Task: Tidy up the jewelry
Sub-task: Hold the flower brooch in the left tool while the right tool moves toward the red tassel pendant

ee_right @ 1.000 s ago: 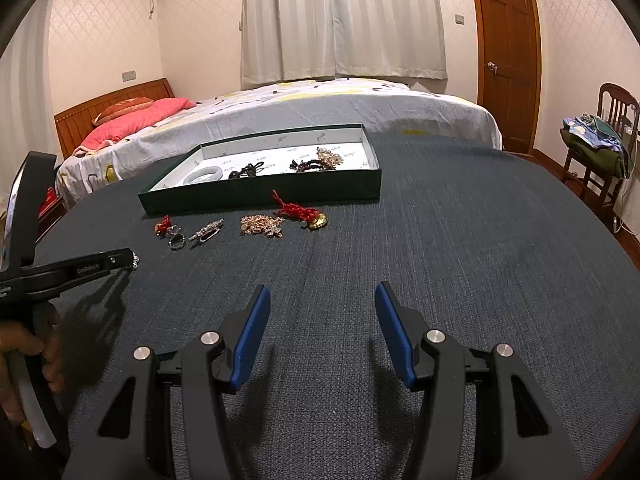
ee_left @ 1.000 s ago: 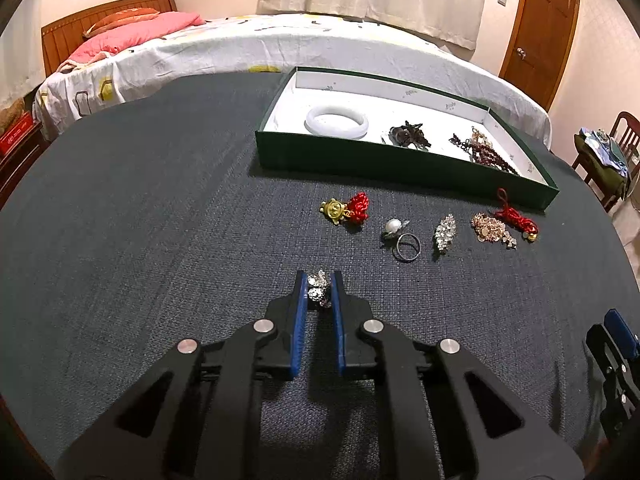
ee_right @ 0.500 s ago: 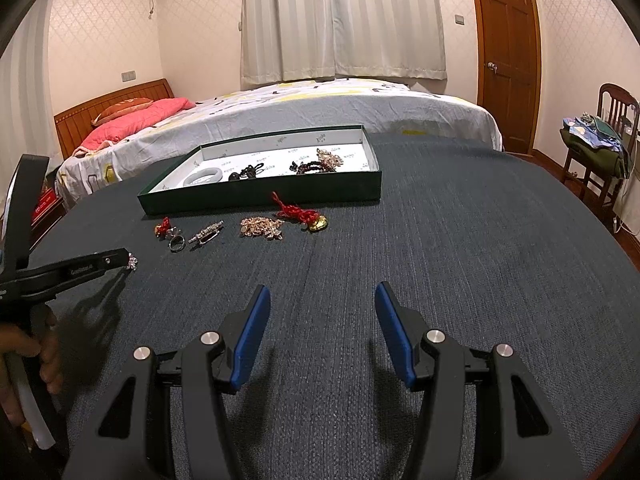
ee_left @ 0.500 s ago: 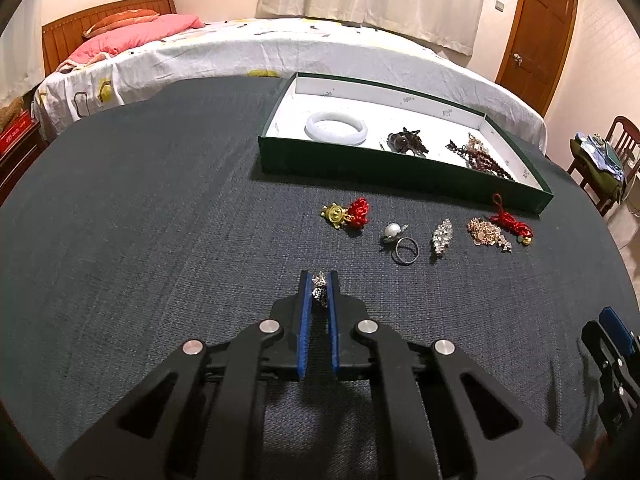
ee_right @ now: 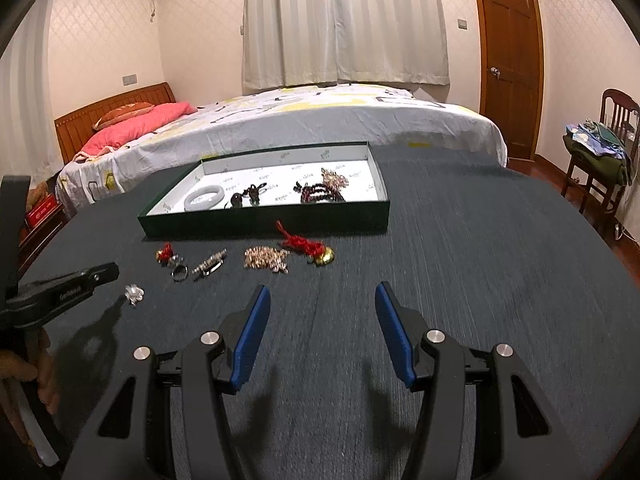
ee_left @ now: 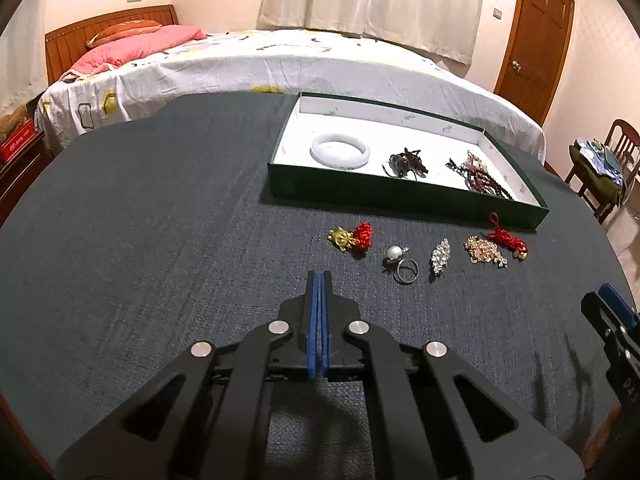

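Dark cloth table (ee_right: 460,264) lies open on its right half. A row of loose jewelry (ee_right: 266,258) and the green tray (ee_right: 264,222) obstruct the left-centre approach.

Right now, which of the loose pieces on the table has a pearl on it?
The silver ring; a white pearl sits atop it, unlike the red-knotted charms and rhinestone brooch beside it.

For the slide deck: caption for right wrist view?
Open right tool faces green tray; silver brooch lies on the cloth beyond the shut left tool.

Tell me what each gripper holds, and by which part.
Nothing. The left gripper is shut with nothing between its pads; a small silver piece lies loose on the table beside its tip. The right gripper is open, empty.
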The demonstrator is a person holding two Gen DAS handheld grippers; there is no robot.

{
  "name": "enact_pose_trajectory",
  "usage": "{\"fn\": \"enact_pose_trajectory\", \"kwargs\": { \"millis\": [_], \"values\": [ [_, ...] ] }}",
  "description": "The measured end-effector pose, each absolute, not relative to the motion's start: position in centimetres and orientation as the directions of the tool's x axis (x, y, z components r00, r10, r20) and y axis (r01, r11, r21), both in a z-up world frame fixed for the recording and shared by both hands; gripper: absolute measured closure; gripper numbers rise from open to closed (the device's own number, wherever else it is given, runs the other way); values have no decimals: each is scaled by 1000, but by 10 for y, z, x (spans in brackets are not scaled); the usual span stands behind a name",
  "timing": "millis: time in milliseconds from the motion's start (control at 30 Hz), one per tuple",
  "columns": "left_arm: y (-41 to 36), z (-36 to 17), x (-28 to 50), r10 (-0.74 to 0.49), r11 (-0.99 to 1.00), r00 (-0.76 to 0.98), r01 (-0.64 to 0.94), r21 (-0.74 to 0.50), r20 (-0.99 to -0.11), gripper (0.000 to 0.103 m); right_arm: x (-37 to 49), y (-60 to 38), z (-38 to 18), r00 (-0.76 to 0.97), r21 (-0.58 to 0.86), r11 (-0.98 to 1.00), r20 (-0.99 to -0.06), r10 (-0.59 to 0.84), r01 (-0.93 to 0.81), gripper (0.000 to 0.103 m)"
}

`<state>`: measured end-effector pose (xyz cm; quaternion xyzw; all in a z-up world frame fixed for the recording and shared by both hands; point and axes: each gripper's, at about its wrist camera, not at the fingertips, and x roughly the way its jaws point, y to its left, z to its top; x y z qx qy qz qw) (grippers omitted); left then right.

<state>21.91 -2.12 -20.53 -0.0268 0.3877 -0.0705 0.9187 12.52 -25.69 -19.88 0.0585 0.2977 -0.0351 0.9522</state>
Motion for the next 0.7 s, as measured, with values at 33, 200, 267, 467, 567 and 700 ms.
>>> {"fn": "enact_pose_trajectory", "kwargs": {
  "millis": [33,200,267,467,567,700],
  "values": [
    [-21,-206,220,-152,988,687,110,-106,-711,101,126,-257,-199,820,91,991,-571,-32,102,49],
    [-20,-213,223,-185,983,649,120,-142,-738,100,127,-256,-203,811,93,991,-585,-23,95,49],
    [-20,-214,222,-186,982,651,111,-150,-736,90,127,-256,-204,807,95,991,-590,-21,95,49],
    [-26,-215,219,-189,982,651,132,-135,-736,55,126,-259,-207,802,103,990,-597,-19,101,49],
    [-30,-219,219,-185,982,637,143,-121,-749,58,126,-258,-207,802,104,989,-597,-19,101,49],
    [-33,-226,220,-182,982,616,154,-110,-766,74,126,-258,-208,803,103,990,-595,-20,101,49]
  ]
}}
